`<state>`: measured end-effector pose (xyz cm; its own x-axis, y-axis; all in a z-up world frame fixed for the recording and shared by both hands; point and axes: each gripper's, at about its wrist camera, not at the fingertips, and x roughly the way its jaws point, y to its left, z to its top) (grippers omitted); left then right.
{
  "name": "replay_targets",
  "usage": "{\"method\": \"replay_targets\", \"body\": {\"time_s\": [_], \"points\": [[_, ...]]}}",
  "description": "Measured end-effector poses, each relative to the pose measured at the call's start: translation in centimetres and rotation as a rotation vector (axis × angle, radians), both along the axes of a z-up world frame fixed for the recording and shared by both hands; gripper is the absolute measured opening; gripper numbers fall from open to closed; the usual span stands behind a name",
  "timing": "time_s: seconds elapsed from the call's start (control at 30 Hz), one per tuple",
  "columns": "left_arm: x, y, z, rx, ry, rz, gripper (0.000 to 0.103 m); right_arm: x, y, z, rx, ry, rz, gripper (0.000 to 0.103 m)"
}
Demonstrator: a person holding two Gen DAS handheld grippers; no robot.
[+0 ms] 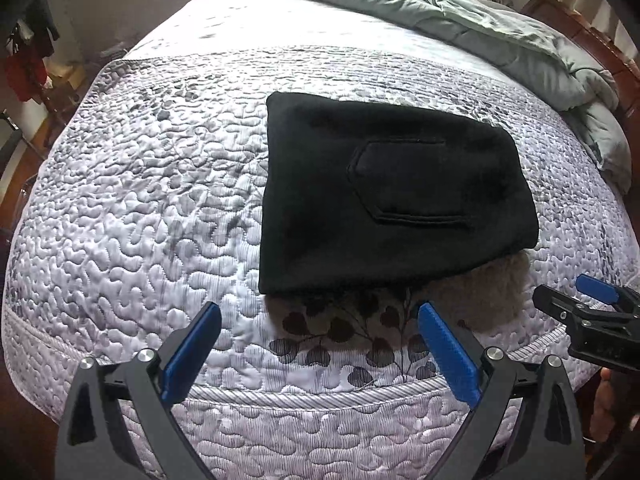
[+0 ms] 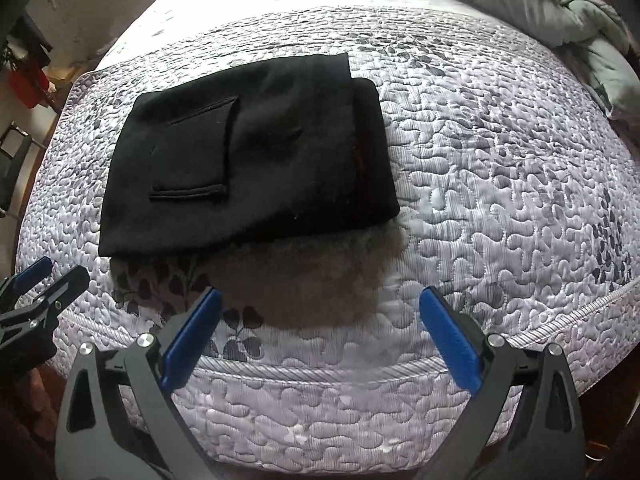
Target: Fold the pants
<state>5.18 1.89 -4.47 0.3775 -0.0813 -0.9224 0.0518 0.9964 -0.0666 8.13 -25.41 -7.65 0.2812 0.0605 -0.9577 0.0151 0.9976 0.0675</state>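
Note:
The black pants (image 1: 384,196) lie folded into a compact rectangle on the quilted bedspread (image 1: 140,184), back pocket facing up. In the right wrist view the same pants (image 2: 248,160) sit left of centre, a lower layer sticking out at their right side. My left gripper (image 1: 320,312) hovers above the near edge of the bed, short of the pants, its blue-padded jaws wide apart with nothing between them. My right gripper (image 2: 320,296) stands open the same way, empty, over a fuzzy grey patch (image 2: 304,276). Each gripper shows at the edge of the other's view.
A rumpled pale green duvet (image 1: 500,28) is piled along the far right side of the bed. Wooden bed frame (image 1: 580,28) shows at the right. Clothes and furniture (image 1: 28,64) stand on the floor to the left of the bed.

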Motion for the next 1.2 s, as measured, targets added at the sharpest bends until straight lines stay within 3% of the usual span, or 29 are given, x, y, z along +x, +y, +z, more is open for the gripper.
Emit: {"method": "replay_targets", "body": {"time_s": [0.37,1.2], "points": [[-0.5,-0.4,0.9,0.014,-0.006,-0.010,0.099,-0.1,-0.3,-0.6,0.001,0.024,-0.023,0.098],[-0.4,-0.1,-0.2,0.025,0.023,-0.007,0.099,0.4,-0.3,-1.3,-0.005,0.042,-0.023,0.098]]}}
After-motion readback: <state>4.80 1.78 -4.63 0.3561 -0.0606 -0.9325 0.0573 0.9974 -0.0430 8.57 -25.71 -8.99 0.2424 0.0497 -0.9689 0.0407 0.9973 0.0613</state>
